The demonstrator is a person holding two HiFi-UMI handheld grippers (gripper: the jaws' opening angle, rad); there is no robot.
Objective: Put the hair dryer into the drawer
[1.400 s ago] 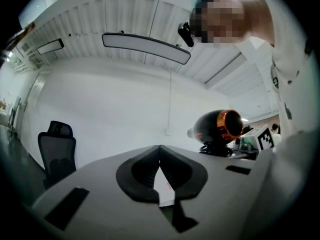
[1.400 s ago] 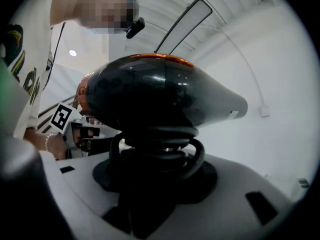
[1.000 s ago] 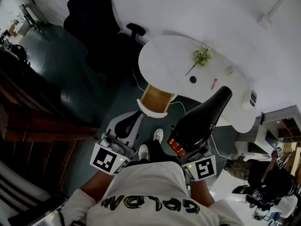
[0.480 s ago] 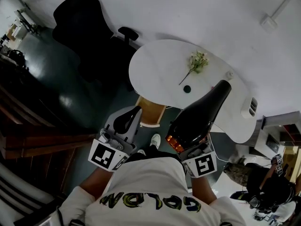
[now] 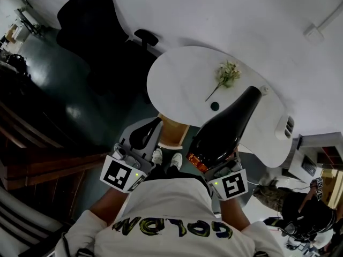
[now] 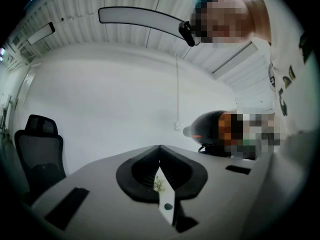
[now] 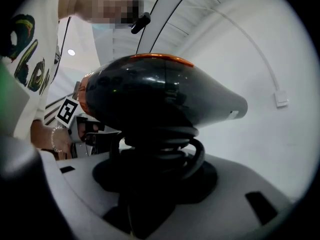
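- The right tongs clamp the handle of the hair dryer (its cord is coiled round that handle). The dryer's black body is held level, with the nozzle toward the white bench.
- The left tongs are drawn nearly together, with only a thin slit between them and nothing in it.
- A flower sprig lies on the bench, and a black office chair stands beside the bench.

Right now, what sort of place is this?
Likely an office or lab workroom: a black high-backed office chair, a white rounded table bearing a small flower sprig, and a plain white wall behind.
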